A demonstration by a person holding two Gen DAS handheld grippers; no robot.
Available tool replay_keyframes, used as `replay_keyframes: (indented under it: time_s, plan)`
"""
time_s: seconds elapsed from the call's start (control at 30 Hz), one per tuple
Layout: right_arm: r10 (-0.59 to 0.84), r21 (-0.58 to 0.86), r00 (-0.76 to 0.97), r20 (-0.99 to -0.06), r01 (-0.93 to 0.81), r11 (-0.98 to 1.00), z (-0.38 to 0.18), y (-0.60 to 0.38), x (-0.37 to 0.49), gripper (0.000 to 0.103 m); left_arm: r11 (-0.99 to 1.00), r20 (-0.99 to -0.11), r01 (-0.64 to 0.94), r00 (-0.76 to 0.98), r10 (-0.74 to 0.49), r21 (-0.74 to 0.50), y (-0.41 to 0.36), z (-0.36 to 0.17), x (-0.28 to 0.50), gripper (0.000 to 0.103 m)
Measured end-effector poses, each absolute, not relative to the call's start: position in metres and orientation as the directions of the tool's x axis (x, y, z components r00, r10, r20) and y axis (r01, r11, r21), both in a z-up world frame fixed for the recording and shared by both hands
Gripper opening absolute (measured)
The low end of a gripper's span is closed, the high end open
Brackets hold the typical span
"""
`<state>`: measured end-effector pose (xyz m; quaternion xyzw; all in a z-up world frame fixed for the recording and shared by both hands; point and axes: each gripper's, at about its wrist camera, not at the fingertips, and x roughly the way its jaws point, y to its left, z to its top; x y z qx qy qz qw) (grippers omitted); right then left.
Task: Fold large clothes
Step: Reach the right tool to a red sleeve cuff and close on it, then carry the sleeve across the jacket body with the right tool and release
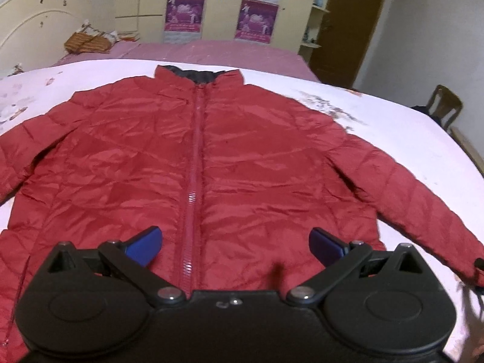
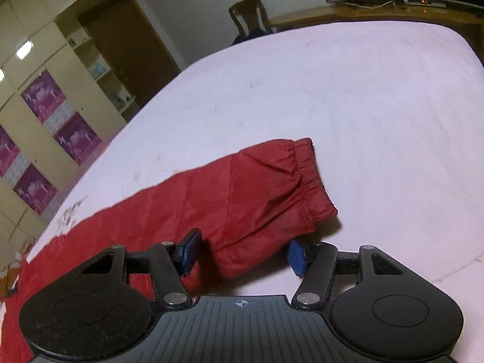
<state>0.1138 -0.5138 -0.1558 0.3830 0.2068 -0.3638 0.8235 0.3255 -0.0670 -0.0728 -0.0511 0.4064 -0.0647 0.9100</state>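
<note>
Left wrist view, red jacket (image 1: 242, 157) flat on bed (image 1: 408, 127), left tongs (image 1: 235, 246) wide above hem, right tongs (image 2: 242, 255) half-spread around sleeve cuff (image 2: 284, 193), grip unclear.

No writing in the room can be read: the purple posters (image 1: 184, 12) on the cupboard doors (image 1: 224, 3) carry print too small and blurred to make out.

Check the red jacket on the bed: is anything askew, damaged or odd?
Nothing stands out. The red jacket lies flat, face up and zipped on the white sheet, only lightly wrinkled. Its sleeve lies flat and straight between the right gripper fingers.
</note>
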Motion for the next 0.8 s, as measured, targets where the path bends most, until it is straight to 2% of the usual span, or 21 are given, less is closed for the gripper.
replay_keyframes:
  time_s: [0.1, 0.13, 0.17, 0.2, 0.27, 0.37, 0.5, 0.67, 0.8]
  plan:
    - [-0.45, 0.486, 0.658, -0.604, 0.752, 0.446, -0.154, -0.516, 0.114, 0.059, 0.989, -0.743, 0.058, 0.654, -0.142, -0.139, -0.064, -0.075, 0.328, 0.103]
    - [-0.454, 0.474, 0.654, -0.606, 0.754, 0.454, -0.152, -0.517, 0.116, 0.052, 0.989, -0.743, 0.053, 0.654, -0.14, -0.14, -0.062, -0.074, 0.327, 0.103]
    - [-0.448, 0.46, 0.651, -0.613, 0.755, 0.468, -0.15, -0.518, 0.119, 0.03, 0.989, -0.743, 0.044, 0.656, -0.134, -0.14, -0.059, -0.074, 0.327, 0.103]
    - [-0.443, 0.455, 0.651, -0.616, 0.753, 0.475, -0.152, -0.522, 0.124, 0.019, 0.99, -0.742, 0.035, 0.658, -0.128, -0.14, -0.056, -0.073, 0.326, 0.103]
    - [-0.455, 0.428, 0.649, -0.609, 0.752, 0.5, -0.147, -0.524, 0.131, 0.013, 0.992, -0.741, 0.02, 0.663, -0.105, -0.123, -0.048, -0.071, 0.325, 0.103]
    - [-0.471, 0.38, 0.66, -0.585, 0.736, 0.56, -0.134, -0.519, 0.148, 0.011, 0.996, -0.744, -0.001, 0.665, -0.062, -0.084, -0.032, -0.071, 0.323, 0.103]
    - [-0.44, 0.336, 0.722, -0.534, 0.659, 0.674, -0.113, -0.491, 0.182, 0.011, 0.995, -0.746, -0.047, 0.665, -0.037, -0.091, -0.001, -0.07, 0.323, 0.103]
    - [-0.307, 0.27, 0.811, -0.497, 0.481, 0.834, -0.09, -0.421, 0.239, 0.011, 0.989, -0.744, -0.095, 0.668, -0.019, -0.11, 0.044, -0.074, 0.327, 0.103]
    - [-0.19, 0.229, 0.836, -0.515, 0.349, 0.909, -0.082, -0.357, 0.286, 0.011, 0.983, -0.745, -0.092, 0.665, -0.056, -0.157, 0.08, -0.079, 0.339, 0.103]
